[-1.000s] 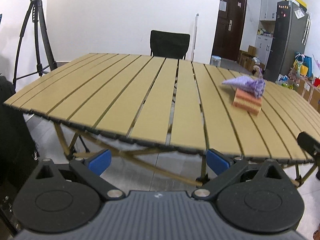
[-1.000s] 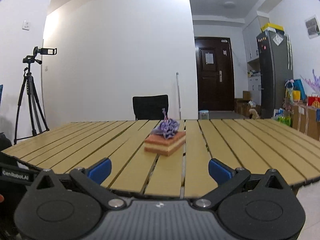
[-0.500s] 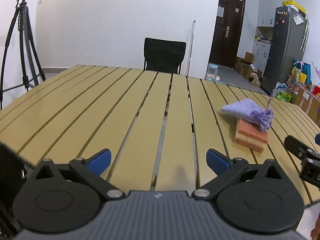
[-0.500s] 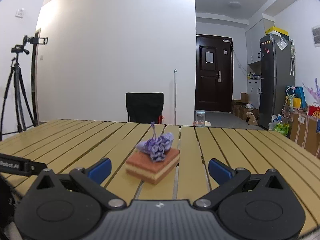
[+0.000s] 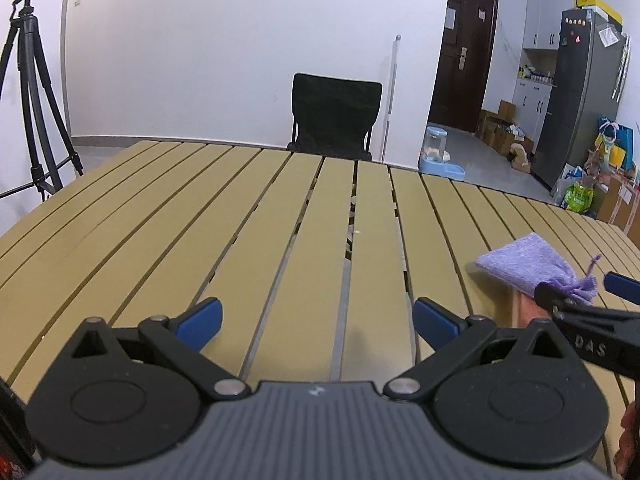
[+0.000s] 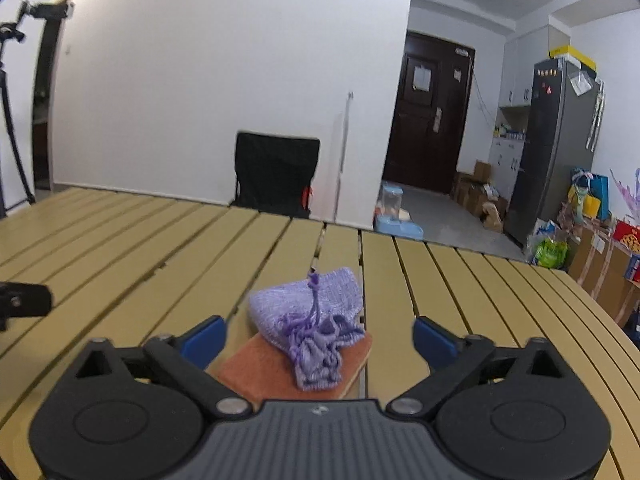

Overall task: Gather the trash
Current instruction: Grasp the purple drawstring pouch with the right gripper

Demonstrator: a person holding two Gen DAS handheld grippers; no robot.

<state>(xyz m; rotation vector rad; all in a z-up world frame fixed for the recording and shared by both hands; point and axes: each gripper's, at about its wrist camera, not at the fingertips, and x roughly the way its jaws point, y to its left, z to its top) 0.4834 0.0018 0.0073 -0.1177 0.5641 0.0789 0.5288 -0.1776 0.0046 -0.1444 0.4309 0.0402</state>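
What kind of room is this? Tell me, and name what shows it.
Probably a lived-in flat's open living and kitchen area: a tall fridge by white cupboards, a pet water dispenser on the floor near the dark door, and a slatted folding table.

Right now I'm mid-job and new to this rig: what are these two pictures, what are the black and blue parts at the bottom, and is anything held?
No robot arm is here: a person carries a two-finger claw in each hand, with a camera on each looking out along the fingers. One picture is from the left claw, the other from the right claw; the black levers with blue pads are the claws themselves. On the slatted table lies an orange sponge with a purple drawstring pouch on top. The left claw is open over bare slats. The right claw's jaws have just been closing with the pouch and sponge between them, but the pads do not touch yet, so nothing is held.
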